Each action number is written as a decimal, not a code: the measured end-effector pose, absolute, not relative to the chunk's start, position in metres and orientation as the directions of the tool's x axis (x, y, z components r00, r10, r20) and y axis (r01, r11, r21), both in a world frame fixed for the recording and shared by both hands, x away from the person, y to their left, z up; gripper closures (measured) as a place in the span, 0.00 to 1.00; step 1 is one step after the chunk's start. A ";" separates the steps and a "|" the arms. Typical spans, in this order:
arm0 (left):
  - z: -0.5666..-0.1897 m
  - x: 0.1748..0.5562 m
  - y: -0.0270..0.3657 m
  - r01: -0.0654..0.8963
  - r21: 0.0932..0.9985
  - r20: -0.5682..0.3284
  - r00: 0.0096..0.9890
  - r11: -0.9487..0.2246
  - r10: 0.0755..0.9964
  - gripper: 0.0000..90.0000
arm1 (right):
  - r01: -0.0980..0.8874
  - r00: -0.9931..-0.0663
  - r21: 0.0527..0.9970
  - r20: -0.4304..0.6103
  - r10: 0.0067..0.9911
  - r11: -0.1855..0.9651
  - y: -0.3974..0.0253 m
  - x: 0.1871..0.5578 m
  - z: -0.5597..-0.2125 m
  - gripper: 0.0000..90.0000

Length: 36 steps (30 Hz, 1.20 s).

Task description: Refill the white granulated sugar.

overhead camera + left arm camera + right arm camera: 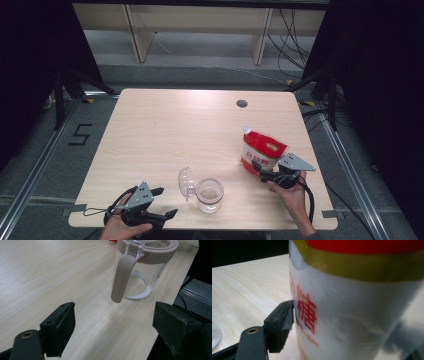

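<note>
A red and white bag of sugar (263, 151) stands at the table's right side with its torn top corner up. My right gripper (259, 170) is shut on the bag's lower part; in the right gripper view the left pad (280, 323) presses the bag (352, 315), and the other jaw is mostly hidden behind it. A clear glass jar (209, 195) sits near the front edge, its hinged lid (185, 183) swung open to the left. My left gripper (167, 201) is open, left of the jar and apart from it. The jar (143, 270) holds a little white sugar.
The wooden table (165, 130) has a round cable hole (242, 103) at the back right. The jar's beige clasp (122, 277) hangs down toward my left gripper (115, 311). The front table edge runs close beside the jar and both hands.
</note>
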State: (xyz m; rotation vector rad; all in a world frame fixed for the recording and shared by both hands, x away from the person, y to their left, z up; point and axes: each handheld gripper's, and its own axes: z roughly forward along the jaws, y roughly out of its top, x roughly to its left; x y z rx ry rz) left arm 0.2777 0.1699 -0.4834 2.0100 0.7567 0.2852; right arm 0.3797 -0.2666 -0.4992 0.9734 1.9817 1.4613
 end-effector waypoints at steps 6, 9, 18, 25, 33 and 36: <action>-0.483 0.278 0.170 0.379 0.844 -0.082 0.790 -0.380 0.607 0.20 | 0.235 -0.639 0.954 0.010 0.769 0.183 -0.266 0.384 -0.502 0.30; -0.483 0.278 0.171 0.381 0.839 -0.078 0.792 -0.390 0.606 0.20 | 0.232 -0.623 0.962 0.036 0.782 0.141 -0.263 0.384 -0.503 0.30; -0.483 0.279 0.170 0.372 0.842 -0.076 0.799 -0.390 0.596 0.20 | 0.187 -0.654 0.972 0.016 0.756 0.141 -0.264 0.391 -0.505 0.30; -0.484 0.279 0.170 0.382 0.837 -0.078 0.793 -0.392 0.604 0.20 | 0.211 -0.642 0.973 0.065 0.764 0.095 -0.261 0.392 -0.508 0.29; -0.484 0.279 0.170 0.385 0.833 -0.078 0.792 -0.396 0.606 0.20 | 0.209 -0.665 0.971 0.056 0.745 0.113 -0.262 0.395 -0.510 0.29; -0.484 0.279 0.170 0.382 0.837 -0.080 0.793 -0.391 0.604 0.20 | 0.188 -0.673 0.975 0.038 0.739 0.121 -0.263 0.397 -0.511 0.31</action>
